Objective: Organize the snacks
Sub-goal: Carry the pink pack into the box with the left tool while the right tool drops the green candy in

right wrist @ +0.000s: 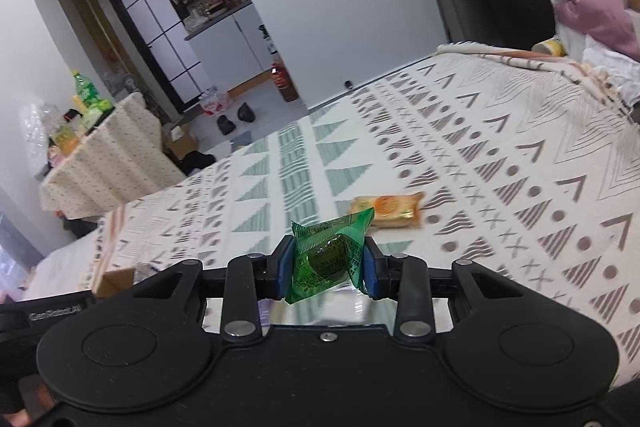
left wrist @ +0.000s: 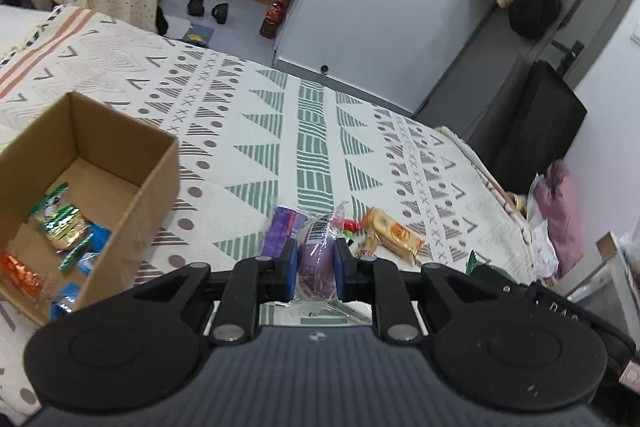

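Left wrist view: left claw (left wrist: 316,269) pinched on a purple snack packet (left wrist: 317,259), held above the patterned bed cover (left wrist: 248,131). Cardboard box (left wrist: 160,171) off to the left, open-topped, already holding green, blue and orange packets. More loose snacks just past the fingertips: a second purple packet (left wrist: 280,233), an orange biscuit pack (left wrist: 394,233), something red and green between them. Likely trouble: slick, crinkly film sliding out between the pads on the swing toward the box, or the near box wall getting clipped and shoved across the soft cover.

Right wrist view: right claw (right wrist: 328,265) clamped on a green wrapped sweet (right wrist: 330,255), tilted, gripped mostly by loose wrapper. Orange biscuit pack (right wrist: 386,209) lying on the bed just beyond. Only a corner of the box (right wrist: 116,279) visible at lower left. Risk here: sweet twisting free, and both claws crowding the one opening.
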`<state>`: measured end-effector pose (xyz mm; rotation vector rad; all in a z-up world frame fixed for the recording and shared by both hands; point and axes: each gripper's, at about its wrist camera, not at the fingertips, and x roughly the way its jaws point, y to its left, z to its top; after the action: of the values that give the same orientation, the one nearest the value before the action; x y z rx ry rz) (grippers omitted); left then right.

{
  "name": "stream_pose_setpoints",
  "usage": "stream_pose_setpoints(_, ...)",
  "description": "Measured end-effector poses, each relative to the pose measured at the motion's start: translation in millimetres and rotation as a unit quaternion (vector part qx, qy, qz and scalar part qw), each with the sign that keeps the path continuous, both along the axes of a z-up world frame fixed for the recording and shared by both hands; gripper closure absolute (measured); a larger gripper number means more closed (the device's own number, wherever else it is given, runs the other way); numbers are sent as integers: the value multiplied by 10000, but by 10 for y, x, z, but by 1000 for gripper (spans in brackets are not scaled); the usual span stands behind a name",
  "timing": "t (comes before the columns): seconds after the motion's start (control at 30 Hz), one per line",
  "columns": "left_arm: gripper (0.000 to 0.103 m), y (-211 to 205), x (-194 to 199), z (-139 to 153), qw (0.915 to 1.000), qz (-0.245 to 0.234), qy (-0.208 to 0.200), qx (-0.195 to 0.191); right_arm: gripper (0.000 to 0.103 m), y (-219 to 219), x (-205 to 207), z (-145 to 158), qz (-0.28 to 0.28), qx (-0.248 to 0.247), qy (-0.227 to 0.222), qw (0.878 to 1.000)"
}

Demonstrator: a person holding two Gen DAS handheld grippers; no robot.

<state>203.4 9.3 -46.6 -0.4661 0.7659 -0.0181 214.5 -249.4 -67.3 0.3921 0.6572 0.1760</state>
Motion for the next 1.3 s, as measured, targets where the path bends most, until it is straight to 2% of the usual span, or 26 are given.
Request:
stream_pose_setpoints(0.17, 85, 116, -91, 111, 9998, 95, -147, 43, 69, 199, -41, 119, 210, 162, 45, 9996)
stream_pose_setpoints(0.5, 85, 492, -267, 233, 9983, 443, -332, -169, 69, 659, -139, 389, 566, 31, -233, 9981)
stream_pose_setpoints(0.93, 86, 1022, -346, 214, 9930, 1018, -424, -431, 69, 1226, -141, 486, 924, -108, -382, 9949)
stream_pose_setpoints(1.3, 86, 1528, -419, 151, 9837, 1598, -468, -678, 69, 1749, -37, 478, 1259, -166, -456, 9908)
